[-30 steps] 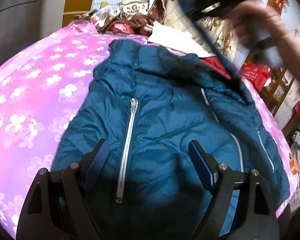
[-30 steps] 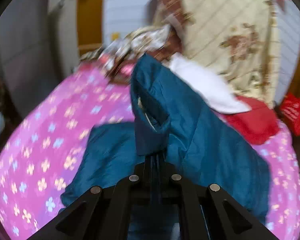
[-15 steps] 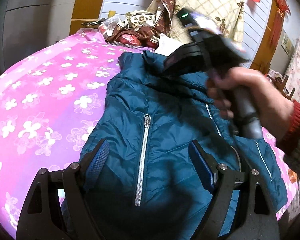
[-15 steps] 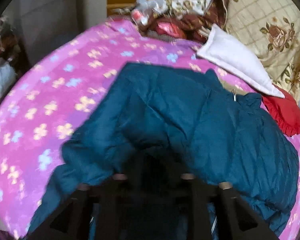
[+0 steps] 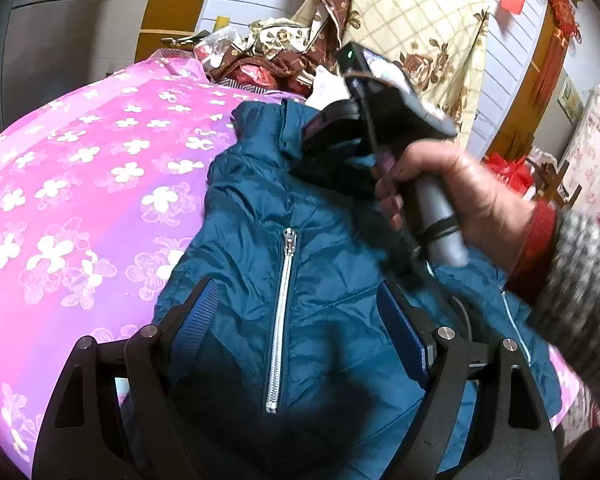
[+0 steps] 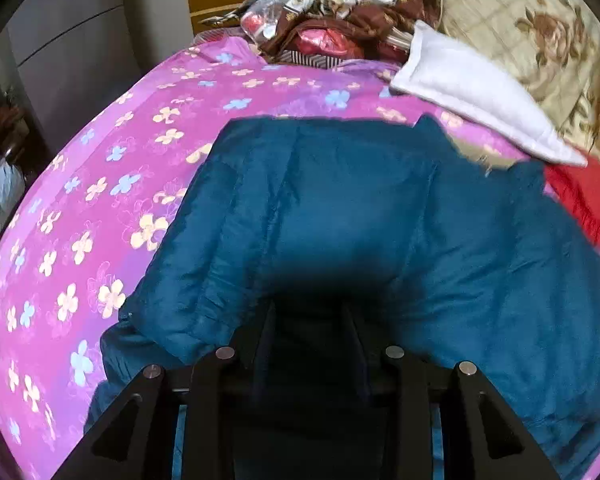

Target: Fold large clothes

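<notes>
A teal padded jacket (image 5: pixel 308 280) with a silver zipper (image 5: pixel 282 312) lies front-up on a bed with a pink flowered cover (image 5: pixel 80 184). My left gripper (image 5: pixel 300 320) is open and empty, hovering over the jacket's lower front with the zipper between its fingers. My right gripper, seen from the left wrist view (image 5: pixel 340 136), is held in a hand over the jacket's collar area. In the right wrist view the jacket (image 6: pixel 380 220) drapes over the right gripper (image 6: pixel 312 320); the fingertips are hidden under the fabric and stand partly apart.
A white pillow (image 6: pixel 480 96) and a red cloth (image 6: pixel 584 200) lie beyond the jacket. A heap of patterned bedding and bags (image 6: pixel 332 24) sits at the head of the bed. Grey wardrobe doors (image 6: pixel 72 48) stand on the left.
The right gripper has come down from high above the bed, laying the lifted jacket part over the body; its fingers have spread from tightly shut. The left gripper has stayed open.
</notes>
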